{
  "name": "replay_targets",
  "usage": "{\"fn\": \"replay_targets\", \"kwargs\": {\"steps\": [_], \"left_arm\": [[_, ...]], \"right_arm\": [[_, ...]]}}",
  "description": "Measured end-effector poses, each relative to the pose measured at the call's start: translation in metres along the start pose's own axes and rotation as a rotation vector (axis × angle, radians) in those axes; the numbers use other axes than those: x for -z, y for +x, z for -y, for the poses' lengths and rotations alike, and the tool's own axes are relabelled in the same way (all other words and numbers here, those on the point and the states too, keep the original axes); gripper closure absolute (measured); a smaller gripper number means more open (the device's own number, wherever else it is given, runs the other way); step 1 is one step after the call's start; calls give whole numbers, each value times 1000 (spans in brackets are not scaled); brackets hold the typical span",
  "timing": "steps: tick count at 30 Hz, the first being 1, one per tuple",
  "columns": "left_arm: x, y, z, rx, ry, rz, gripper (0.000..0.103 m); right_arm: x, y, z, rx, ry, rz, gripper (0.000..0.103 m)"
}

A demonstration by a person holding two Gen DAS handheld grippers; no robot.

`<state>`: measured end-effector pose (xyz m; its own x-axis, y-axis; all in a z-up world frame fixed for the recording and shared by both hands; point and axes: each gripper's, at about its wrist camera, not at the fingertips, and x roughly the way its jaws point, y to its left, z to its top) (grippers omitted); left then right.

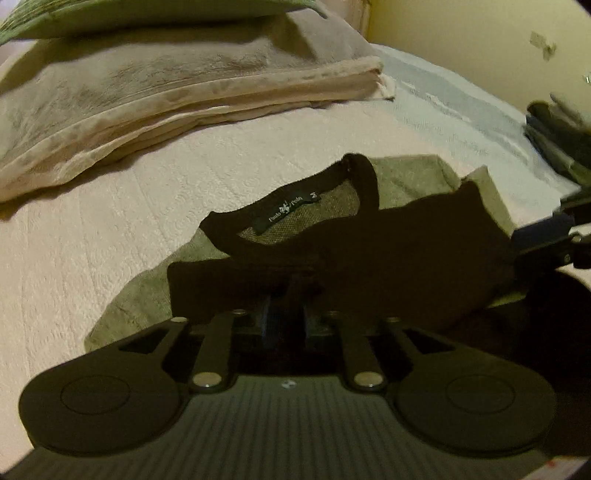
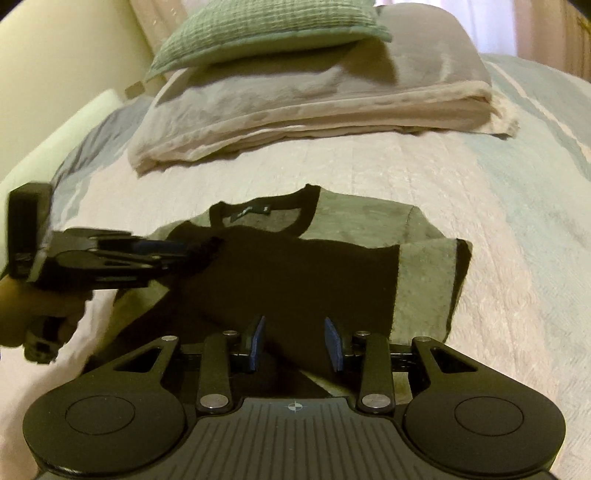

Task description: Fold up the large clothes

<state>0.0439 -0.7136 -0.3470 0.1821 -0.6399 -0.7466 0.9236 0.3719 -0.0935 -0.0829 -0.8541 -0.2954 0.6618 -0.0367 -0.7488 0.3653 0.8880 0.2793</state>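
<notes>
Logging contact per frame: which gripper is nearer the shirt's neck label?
Left. The left gripper is pinching dark fabric just beside the collar and neck label. The right gripper is open near the shirt's bottom edge.

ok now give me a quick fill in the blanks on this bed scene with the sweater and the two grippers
1. The left gripper is shut on the ___ part of the grey and black knitted sweater.
2. The right gripper holds its jaws ___.
3. The green checked cushion lies ___ the folded beige blanket.

Missing words: black; open; on
</notes>
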Motion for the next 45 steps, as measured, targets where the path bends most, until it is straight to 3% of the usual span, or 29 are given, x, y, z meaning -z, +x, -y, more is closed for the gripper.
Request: {"fn": "replay_targets", "kwargs": {"steps": [1,6,8,12,15,18,20,21,23,26,28,30,33,36,39,40,41,43,45], "left_arm": [[-1,-4,-2,2,-25,3,72],[-7,-43,-19,67,-148,61,62],[-7,-56,-32,49,-219,85,62],[-8,-35,-67,6,-381,-5,62],[-7,-11,-78,92,-446,-76,63],[-8,3,-77,81,-449,-109,66],[-7,4,-78,63,-452,-112,82],[-8,2,-78,52,-443,-103,98],[-13,-11,-74,23,-393,-35,98],[-19,-24,-76,14,-342,42,98],[-13,-11,-82,-4,-346,8,97],[-6,1,-85,-12,-358,-24,97],[-7,-8,-80,-34,-343,19,97],[-1,-7,-82,-54,-359,13,97],[2,0,-83,-57,-354,-8,97],[1,0,-82,-57,-348,-10,97],[-1,-1,-81,-57,-344,-10,97],[-3,-2,-80,-65,-331,-11,97],[-3,-6,-77,-73,-313,-1,97]], "right_arm": [[0,-1,-1,-2,4,3,70],[-7,2,-5,-9,-1,22,70],[-10,5,-3,11,-17,27,70],[-13,14,7,47,-21,32,70],[-10,26,20,67,-23,-4,70],[-6,34,30,87,-13,-48,70],[-8,27,32,91,-5,-16,70],[-10,22,32,90,-6,8,70],[-11,22,33,86,-5,18,70],[-8,37,36,86,2,-35,70],[-8,36,37,94,-1,-36,70],[-11,21,41,104,27,35,70],[-17,12,53,182,56,83,70],[-21,21,75,266,103,72,70],[-23,37,104,220,200,26,71],[-25,40,112,181,231,28,89],[-29,40,116,170,227,42,99],[-37,41,118,174,193,52,98],[-37,54,123,168,202,2,98]]}}
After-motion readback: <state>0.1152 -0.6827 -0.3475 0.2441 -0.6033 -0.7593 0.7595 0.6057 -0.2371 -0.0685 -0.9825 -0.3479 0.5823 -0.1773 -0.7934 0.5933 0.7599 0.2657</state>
